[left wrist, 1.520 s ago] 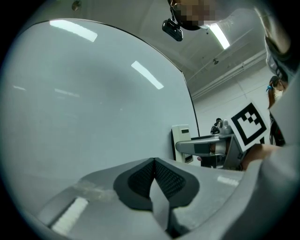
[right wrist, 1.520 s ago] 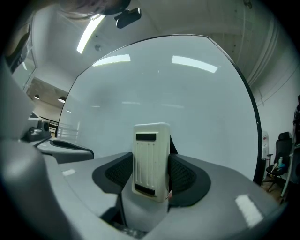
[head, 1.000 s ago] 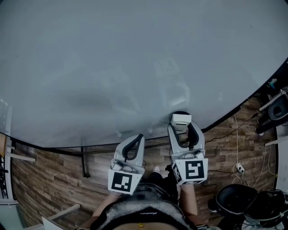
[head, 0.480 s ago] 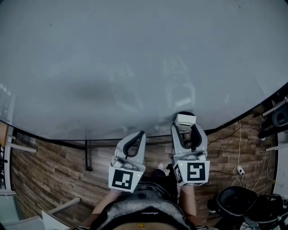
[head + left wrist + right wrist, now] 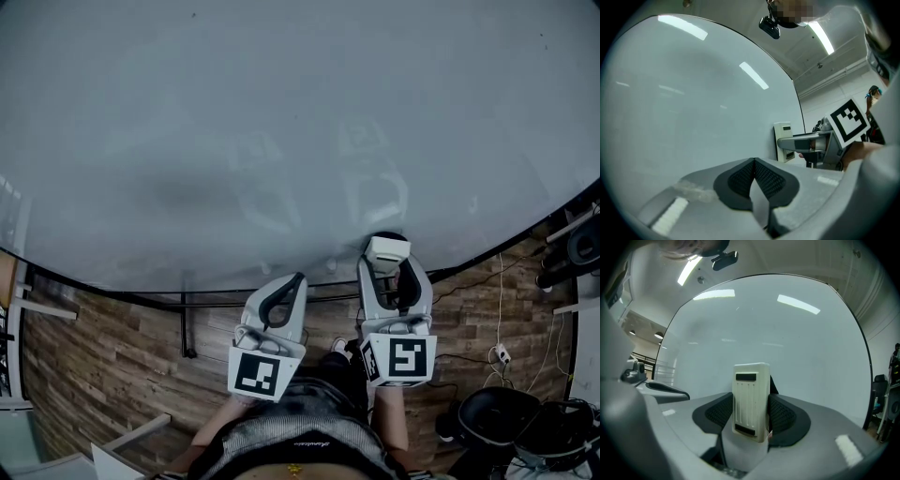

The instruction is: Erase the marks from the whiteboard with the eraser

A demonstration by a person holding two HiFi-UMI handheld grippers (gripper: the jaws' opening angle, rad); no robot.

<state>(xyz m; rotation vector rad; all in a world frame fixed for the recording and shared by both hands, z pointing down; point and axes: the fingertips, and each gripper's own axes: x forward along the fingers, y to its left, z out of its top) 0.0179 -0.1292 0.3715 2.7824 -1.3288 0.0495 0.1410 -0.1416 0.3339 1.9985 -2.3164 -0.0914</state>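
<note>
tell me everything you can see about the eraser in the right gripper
The eraser is an off-white rectangular block with rounded corners, and it looks like plastic. Its face has fine lengthwise grooves and a dark slot near each end. A dark layer shows behind its right edge, possibly the wiping felt. It stands upright, clamped on its long sides between the black ribbed pads of the right gripper. It sits near the lower edge of the whiteboard. Whether it touches the board cannot be told.
</note>
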